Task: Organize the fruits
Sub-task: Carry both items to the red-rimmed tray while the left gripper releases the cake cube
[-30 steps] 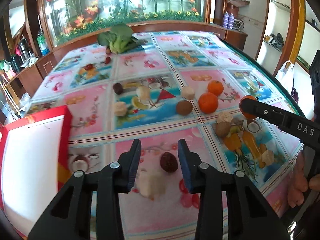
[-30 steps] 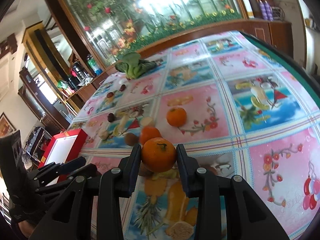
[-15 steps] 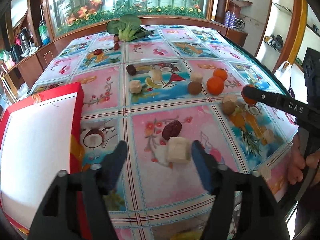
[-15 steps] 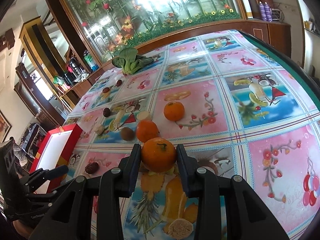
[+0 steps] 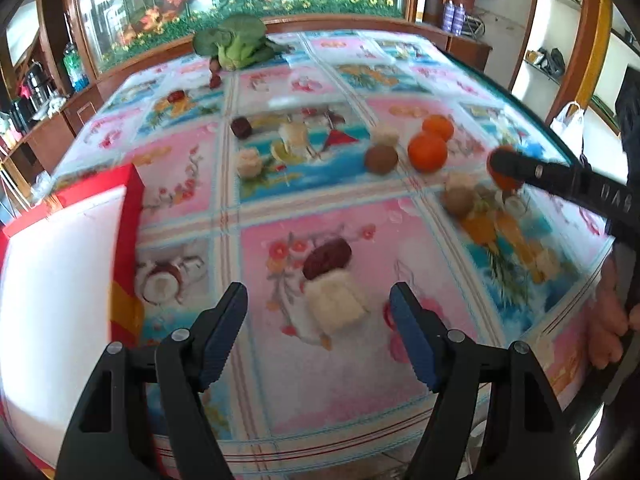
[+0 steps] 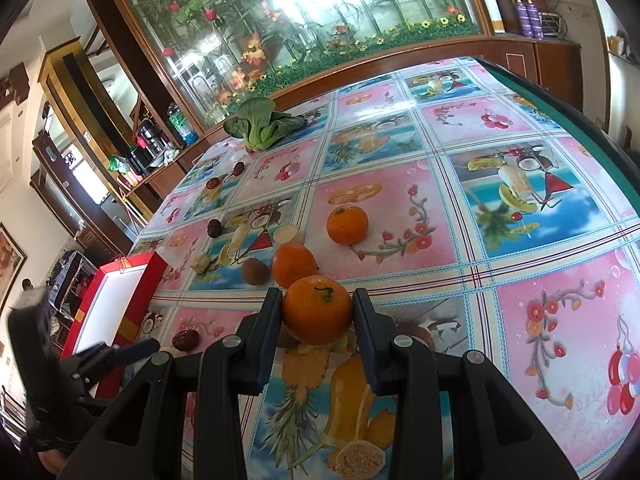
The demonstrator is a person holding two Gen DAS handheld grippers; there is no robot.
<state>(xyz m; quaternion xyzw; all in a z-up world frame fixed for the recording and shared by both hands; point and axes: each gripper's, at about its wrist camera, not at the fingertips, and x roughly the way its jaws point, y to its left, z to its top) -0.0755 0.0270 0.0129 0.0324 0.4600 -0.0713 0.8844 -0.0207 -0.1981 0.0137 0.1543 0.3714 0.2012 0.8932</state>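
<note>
My left gripper [image 5: 318, 312] is open, its jaws wide apart around a pale cream chunk [image 5: 335, 302] lying on the tablecloth, with a dark red date [image 5: 326, 258] just beyond it. My right gripper [image 6: 316, 312] is shut on an orange [image 6: 317, 308] and holds it above the cloth. Two more oranges [image 6: 347, 224] [image 6: 293, 264] and a brown round fruit [image 6: 254, 271] lie ahead of it. In the left wrist view the right gripper [image 5: 502, 166] shows at the right with its orange. A red box with a white inside [image 5: 48, 272] stands at the left.
A green leafy vegetable [image 5: 234, 42] lies at the far end of the table. More dates [image 5: 241, 127] and pale chunks [image 5: 249, 162] are scattered mid-table. The table's near edge runs just under my left gripper and its dark right edge [image 6: 568, 112] is close.
My left gripper has opened wide and drawn back, then come down around the pale chunk by the date. My right gripper still holds the orange and has barely moved.
</note>
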